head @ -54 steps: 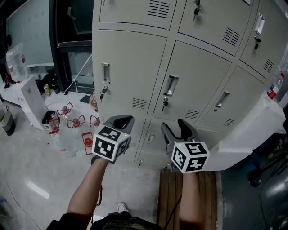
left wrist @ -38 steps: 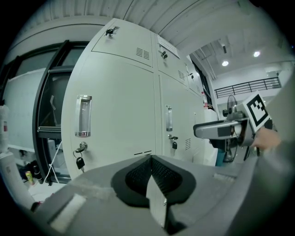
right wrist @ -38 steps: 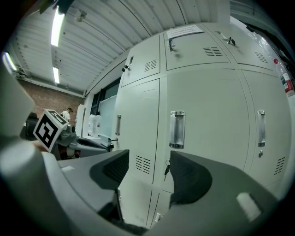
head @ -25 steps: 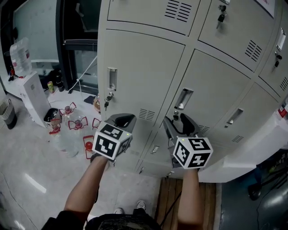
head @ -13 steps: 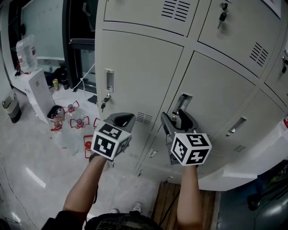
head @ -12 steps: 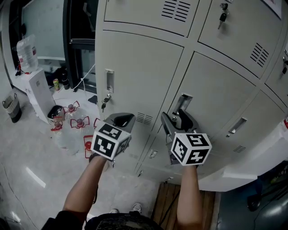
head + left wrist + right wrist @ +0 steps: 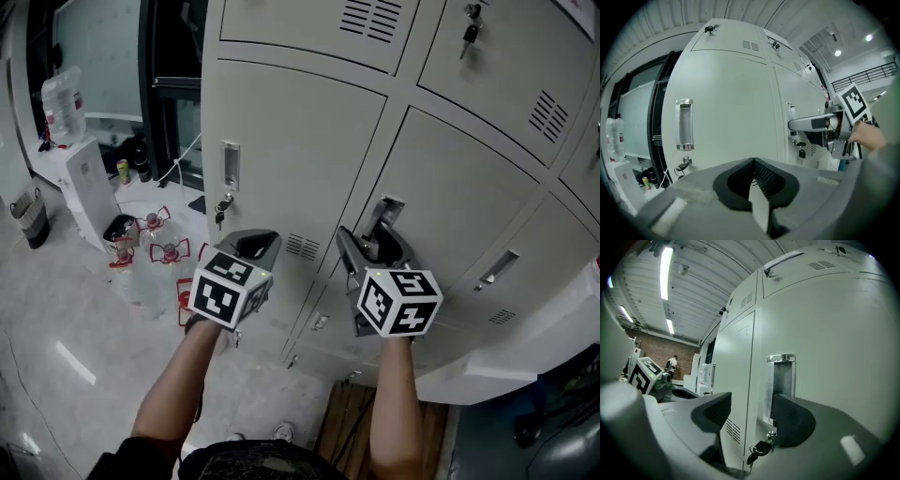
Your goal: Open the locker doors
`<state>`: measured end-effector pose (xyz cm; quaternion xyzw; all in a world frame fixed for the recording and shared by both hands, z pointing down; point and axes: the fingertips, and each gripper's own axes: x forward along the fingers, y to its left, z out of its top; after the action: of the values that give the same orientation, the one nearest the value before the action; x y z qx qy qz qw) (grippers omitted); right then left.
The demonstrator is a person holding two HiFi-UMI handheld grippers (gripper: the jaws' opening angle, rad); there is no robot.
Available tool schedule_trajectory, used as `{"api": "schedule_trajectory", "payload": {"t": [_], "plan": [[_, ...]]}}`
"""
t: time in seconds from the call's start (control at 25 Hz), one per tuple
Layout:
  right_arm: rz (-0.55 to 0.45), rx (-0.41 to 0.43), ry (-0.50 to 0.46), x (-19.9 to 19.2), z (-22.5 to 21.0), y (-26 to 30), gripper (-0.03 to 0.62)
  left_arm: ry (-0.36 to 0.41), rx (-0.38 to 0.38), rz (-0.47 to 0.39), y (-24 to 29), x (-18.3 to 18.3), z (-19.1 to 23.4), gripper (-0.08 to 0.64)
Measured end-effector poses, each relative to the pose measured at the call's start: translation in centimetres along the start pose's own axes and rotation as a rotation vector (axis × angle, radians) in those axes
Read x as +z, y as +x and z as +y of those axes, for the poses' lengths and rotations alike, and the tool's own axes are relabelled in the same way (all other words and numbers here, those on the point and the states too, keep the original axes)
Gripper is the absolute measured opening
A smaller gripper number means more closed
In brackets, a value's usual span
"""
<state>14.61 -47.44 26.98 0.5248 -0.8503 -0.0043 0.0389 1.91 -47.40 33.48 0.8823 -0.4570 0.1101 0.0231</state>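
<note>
The locker doors [image 7: 309, 37] are all shut in front of the person, a grey bank of them, each with a recessed metal handle and a key below it. What is new is the place of the right claw [image 7: 375, 246]. Two seconds ago it hung lower, under the middle handle [image 7: 384, 214] of the middle door [image 7: 459, 178]. Since then it has come up and forward, so its tips are now at the lower part of that handle.

In the right gripper view its jaws stand apart with nothing between them yet. One jaw covers the lower corner of the handle, the other is over the seam beside it, and the key [image 7: 758, 449] hangs just under. Whether a jaw already touches the metal, I cannot tell.

The left claw [image 7: 255, 246] has stayed before the left door [image 7: 291, 141], jaws pressed together on nothing, apart from the left handle [image 7: 230, 167].

I judge the reach is nearly finished. Hooking the handle and pulling remain, and no door is open yet.
</note>
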Motion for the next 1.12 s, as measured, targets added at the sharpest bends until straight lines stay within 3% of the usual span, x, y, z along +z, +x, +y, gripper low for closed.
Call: {"api": "schedule_trajectory", "payload": {"t": [0.56,1.12], "plan": [[-0.005,-0.011,0.026,0.0,0.9,-0.7,0.265,0.002,-0.002,-0.012,-1.7,0.0,0.2,-0.002],[-0.009,-0.067,0.033,0.0,2.6,-5.0,0.247,0.03,-0.098,-0.008,-3.4,-0.4,-2.8,-0.002]]}}
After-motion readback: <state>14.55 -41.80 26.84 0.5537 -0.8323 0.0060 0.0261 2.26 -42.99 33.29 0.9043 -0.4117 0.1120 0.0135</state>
